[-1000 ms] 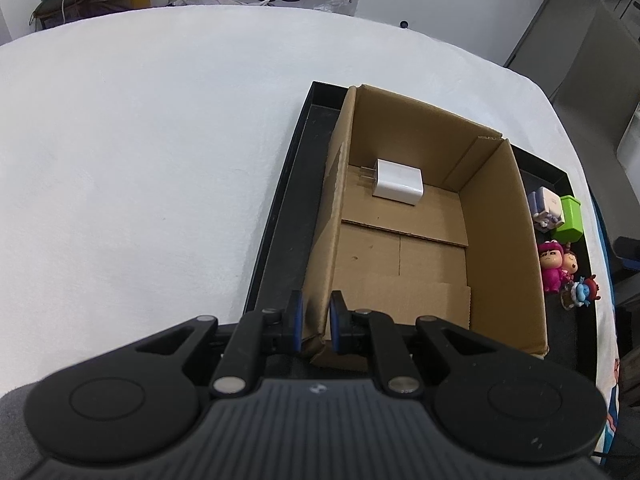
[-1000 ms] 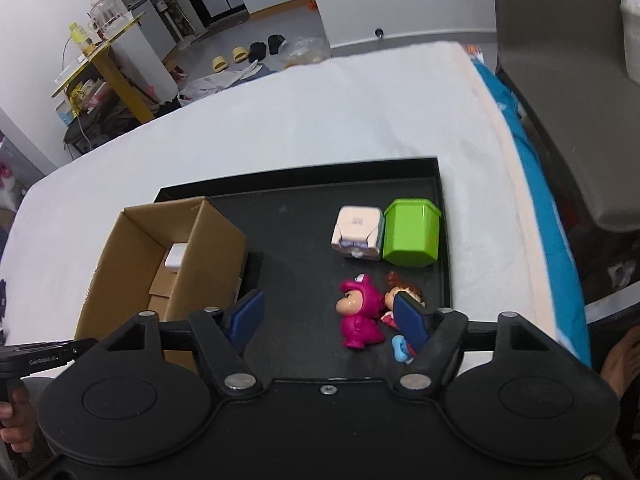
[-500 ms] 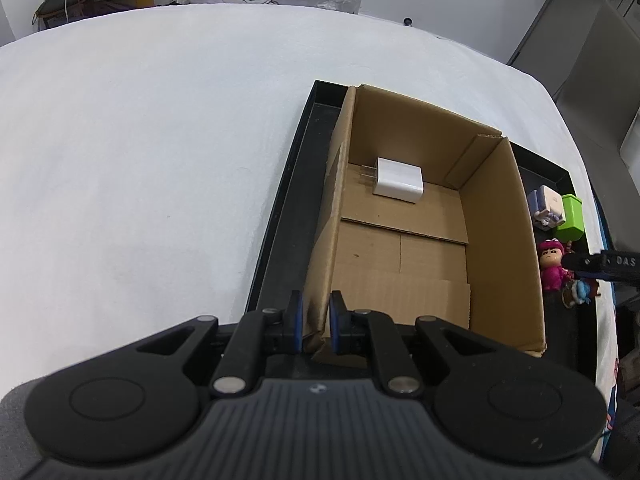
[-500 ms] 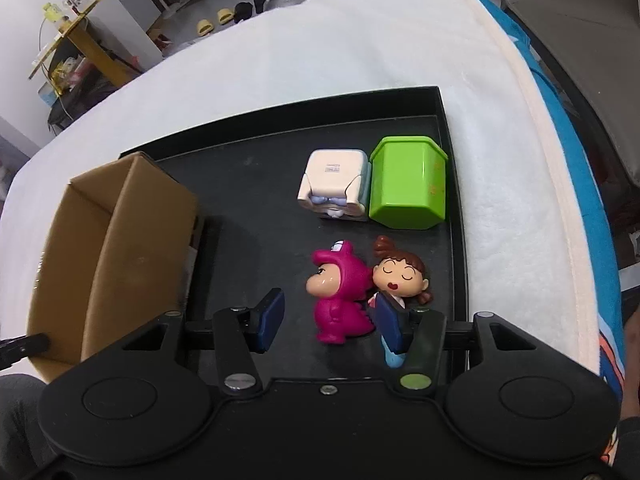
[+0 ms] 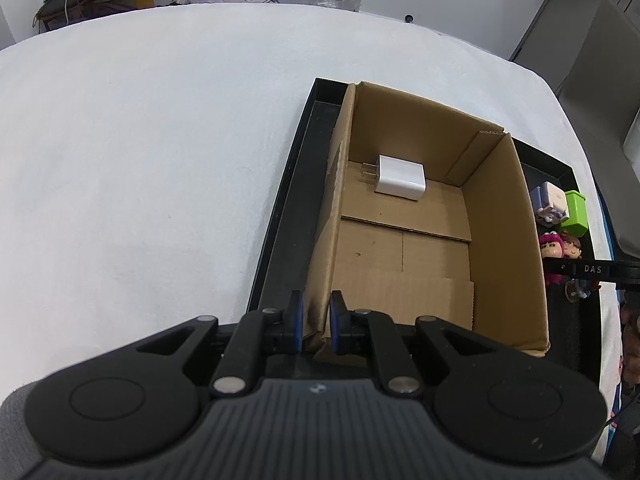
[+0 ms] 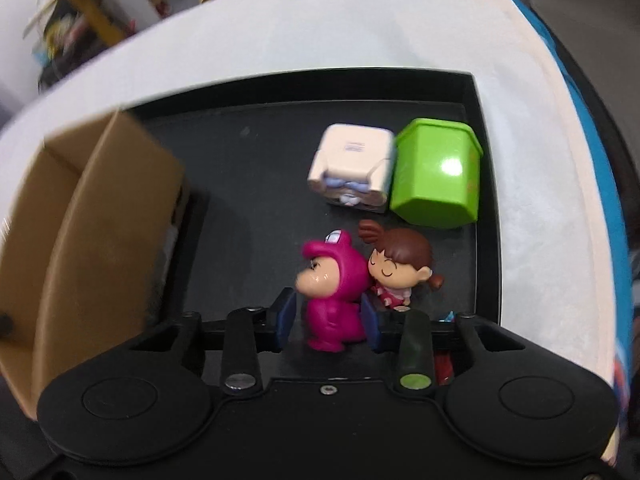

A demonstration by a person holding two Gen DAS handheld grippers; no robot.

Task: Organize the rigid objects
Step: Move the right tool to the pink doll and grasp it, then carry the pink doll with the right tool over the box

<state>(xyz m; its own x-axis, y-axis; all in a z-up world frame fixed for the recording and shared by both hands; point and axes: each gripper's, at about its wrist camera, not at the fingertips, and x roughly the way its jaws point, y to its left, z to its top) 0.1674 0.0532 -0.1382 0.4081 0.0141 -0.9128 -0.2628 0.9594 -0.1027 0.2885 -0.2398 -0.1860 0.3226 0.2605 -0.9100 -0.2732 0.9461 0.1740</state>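
Note:
An open cardboard box (image 5: 500,240) stands on a black tray (image 5: 288,208) and holds a white charger (image 5: 400,178). My left gripper (image 5: 316,326) is shut on the box's near left wall. In the right wrist view, my right gripper (image 6: 326,322) has its pads on either side of a magenta figurine (image 6: 334,296), with a small gap on the left. A brown-haired girl figurine (image 6: 396,272) leans against it. A white cube toy (image 6: 352,168) and a green bin toy (image 6: 438,176) stand behind.
The tray (image 6: 486,200) lies on a white cloth-covered table (image 5: 140,160). The cardboard box (image 6: 88,232) is at the left of the right wrist view. A small blue toy (image 5: 578,290) lies near the tray's front right. Chairs stand beyond the table's right edge.
My right gripper has come down and forward over the tray, and its jaws have narrowed around the magenta figurine. My left gripper has kept its hold on the box wall.

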